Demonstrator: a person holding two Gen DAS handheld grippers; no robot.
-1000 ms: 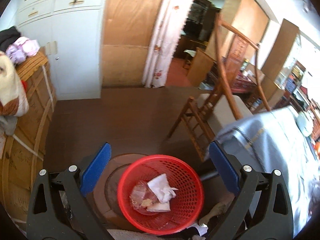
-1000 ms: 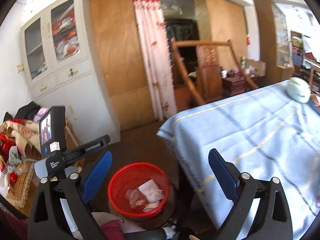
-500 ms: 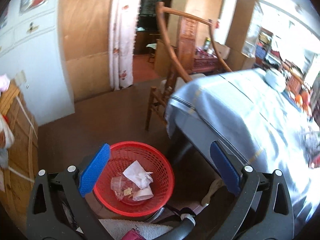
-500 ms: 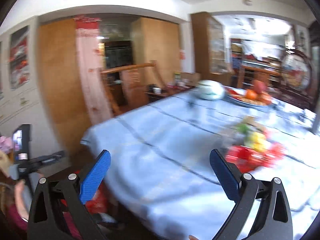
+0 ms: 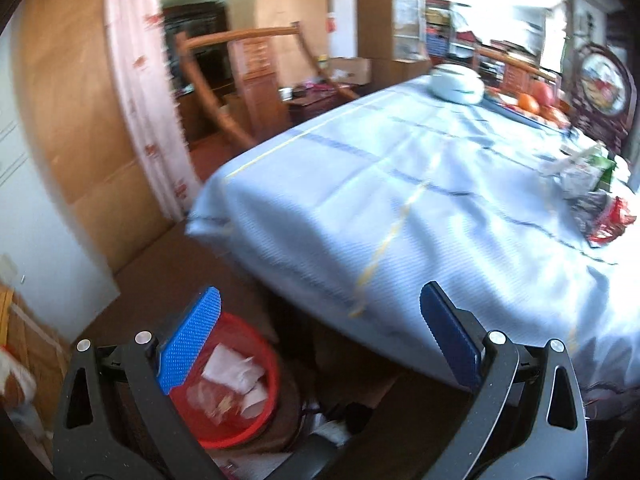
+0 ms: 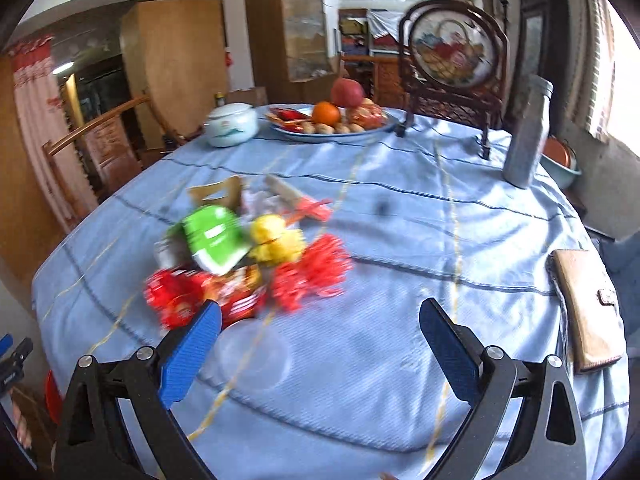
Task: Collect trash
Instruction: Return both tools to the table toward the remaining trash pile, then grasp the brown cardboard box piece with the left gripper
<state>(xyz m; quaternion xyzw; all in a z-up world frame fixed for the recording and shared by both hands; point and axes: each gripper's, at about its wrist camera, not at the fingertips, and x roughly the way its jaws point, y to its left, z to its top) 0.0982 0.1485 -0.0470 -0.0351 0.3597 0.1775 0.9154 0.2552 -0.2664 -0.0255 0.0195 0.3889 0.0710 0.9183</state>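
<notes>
While both of my claws hang empty, their blue pads spread wide with nothing between them, the trash sits in a loose heap on the blue tablecloth [image 6: 400, 320]. My right gripper [image 6: 320, 344] faces that heap, which lies at about eleven o'clock from it, just beyond the left pad. My left gripper [image 5: 316, 344] hovers off the table's edge, with the red basket [image 5: 240, 384] on the floor at about seven o'clock, already holding a few crumpled papers.

The heap looks like light, crinkly stuff: a green packet [image 6: 214, 240], red wrappers [image 6: 192, 300], a frilly red piece [image 6: 316, 276] and something yellow [image 6: 276, 238], all blurred. I judge these thin, soft and slick, so they should weigh almost nothing but may slide or spring from the pads. A bunched fold or crumpled edge seems a better hold than a flat face. A clear plastic lid or cup [image 6: 252, 356] lies nearest me, at about ten o'clock; it looks stiff yet easily crushed, so I would pinch its rim gently.
</notes>
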